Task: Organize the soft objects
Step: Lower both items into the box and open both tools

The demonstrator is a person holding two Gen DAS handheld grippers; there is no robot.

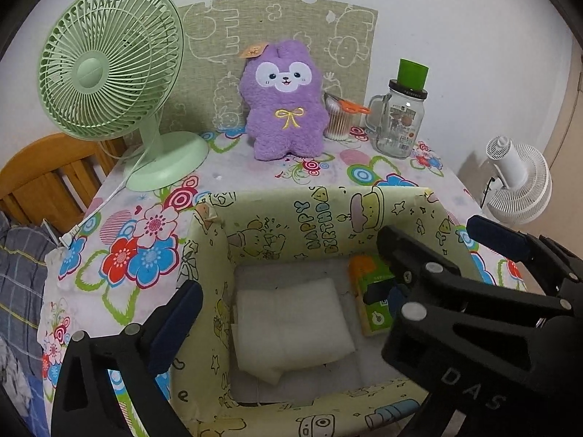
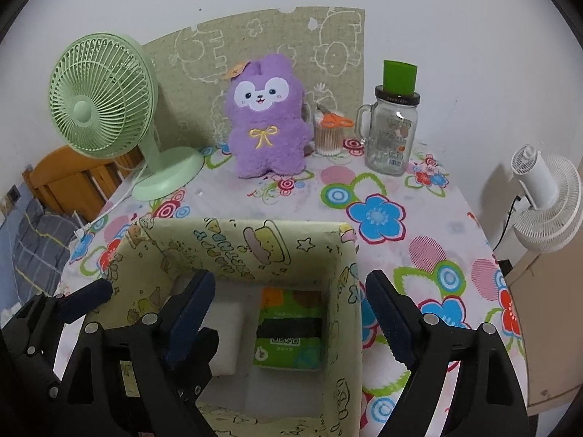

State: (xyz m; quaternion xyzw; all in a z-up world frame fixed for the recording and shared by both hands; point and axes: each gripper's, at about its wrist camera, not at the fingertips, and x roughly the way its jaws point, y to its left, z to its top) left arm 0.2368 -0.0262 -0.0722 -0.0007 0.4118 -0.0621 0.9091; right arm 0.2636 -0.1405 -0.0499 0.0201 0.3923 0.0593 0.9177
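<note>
Left gripper (image 1: 291, 302) spread wide over the yellow cartoon-print box (image 1: 313, 215), nothing between the jaws; one finger outside the box's left wall, the other out past its right side. Right gripper (image 2: 291, 313) open too, holding nothing, left finger over the box interior, right finger outside the right wall above the table (image 2: 419, 196). Down in the box: folded white cloth (image 1: 291, 324) flat on the bottom at left, green tissue pack (image 2: 289, 331) just beside it at right, a narrow gap between them. Seen from the left camera, right gripper's finger crossing in front of the tissue pack. Box open-topped, sitting on the near part of the flowered tablecloth. Further back, purple plush toy (image 1: 284, 102) upright against a green patterned board (image 1: 218, 73), well apart from the box. Beside it a cup of cotton swabs (image 1: 337, 123) with orange scissors (image 1: 351, 107) on top, then a glass jar (image 1: 399, 120) under a green cup. Green fan (image 1: 109, 62) at far left; white fan (image 1: 517, 182) off the table at right.
</note>
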